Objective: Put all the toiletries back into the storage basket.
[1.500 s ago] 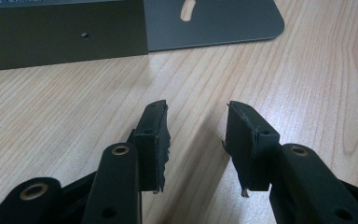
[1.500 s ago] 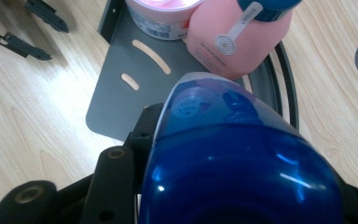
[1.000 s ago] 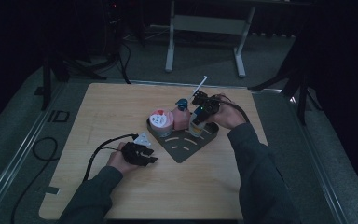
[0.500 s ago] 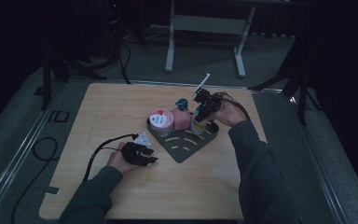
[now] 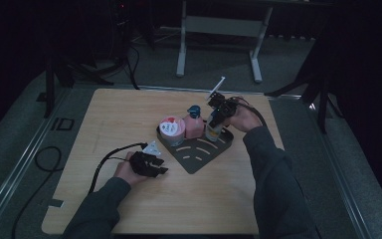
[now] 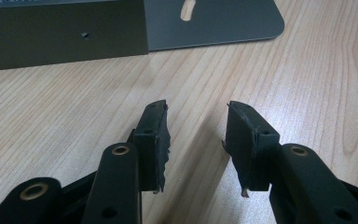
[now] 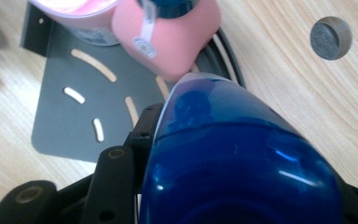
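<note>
Gripping a blue-capped bottle [image 7: 242, 158], the right tool [image 5: 218, 115] hovers; left tool [image 6: 198, 140] gapes empty; labels unreadable.

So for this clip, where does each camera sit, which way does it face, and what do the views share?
High view: above the person's side, looking forward and down on the table; both forearms, left gripper and right gripper show.
Left gripper view: rides the left gripper, looking along its open jaws over bare wood to the grey rack.
Right gripper view: rides the right gripper, jaws shut on a blue-capped bottle, looking down on the rack.
Shared: rack, pink bottle and blue-capped bottle, in high and right gripper views.
</note>
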{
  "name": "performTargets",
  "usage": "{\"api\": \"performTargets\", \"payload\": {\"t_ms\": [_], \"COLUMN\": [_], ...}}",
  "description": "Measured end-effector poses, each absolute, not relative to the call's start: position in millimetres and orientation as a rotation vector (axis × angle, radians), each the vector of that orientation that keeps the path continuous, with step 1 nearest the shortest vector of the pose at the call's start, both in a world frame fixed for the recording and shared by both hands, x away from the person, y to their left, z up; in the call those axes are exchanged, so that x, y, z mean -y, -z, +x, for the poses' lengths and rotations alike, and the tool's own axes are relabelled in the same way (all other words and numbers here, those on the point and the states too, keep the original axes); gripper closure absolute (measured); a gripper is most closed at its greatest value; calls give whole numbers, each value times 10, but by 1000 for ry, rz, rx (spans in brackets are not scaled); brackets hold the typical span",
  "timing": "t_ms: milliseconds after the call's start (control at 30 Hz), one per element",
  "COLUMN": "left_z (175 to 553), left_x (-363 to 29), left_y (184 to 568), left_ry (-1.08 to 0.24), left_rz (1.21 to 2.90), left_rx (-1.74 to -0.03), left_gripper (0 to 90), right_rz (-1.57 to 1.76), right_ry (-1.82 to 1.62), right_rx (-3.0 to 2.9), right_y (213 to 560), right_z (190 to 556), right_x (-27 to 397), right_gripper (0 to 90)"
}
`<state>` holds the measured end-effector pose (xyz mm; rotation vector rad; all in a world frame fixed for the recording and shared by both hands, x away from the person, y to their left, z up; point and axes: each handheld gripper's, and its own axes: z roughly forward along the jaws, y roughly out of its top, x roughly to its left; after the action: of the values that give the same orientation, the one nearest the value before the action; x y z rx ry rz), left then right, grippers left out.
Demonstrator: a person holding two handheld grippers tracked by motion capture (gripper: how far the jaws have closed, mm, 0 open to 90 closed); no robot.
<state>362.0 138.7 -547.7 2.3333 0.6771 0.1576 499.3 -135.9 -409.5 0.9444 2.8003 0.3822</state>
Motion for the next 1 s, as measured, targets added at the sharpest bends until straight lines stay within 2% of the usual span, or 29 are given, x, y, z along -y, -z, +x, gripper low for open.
{"api": "performTargets", "payload": {"t_ms": [1000], "left_z": [3616], "left_x": [-1382], "left_y": [5476], "left_ry": [-163], "left_rz": [2336], "left_rx": [-675], "left_gripper": [585], "right_rz": [984], "right_ry": [-401], "right_rx": [-2772], "right_y": [4243], "right_z": [5248], "right_x": [1244], "right_gripper": [547]}}
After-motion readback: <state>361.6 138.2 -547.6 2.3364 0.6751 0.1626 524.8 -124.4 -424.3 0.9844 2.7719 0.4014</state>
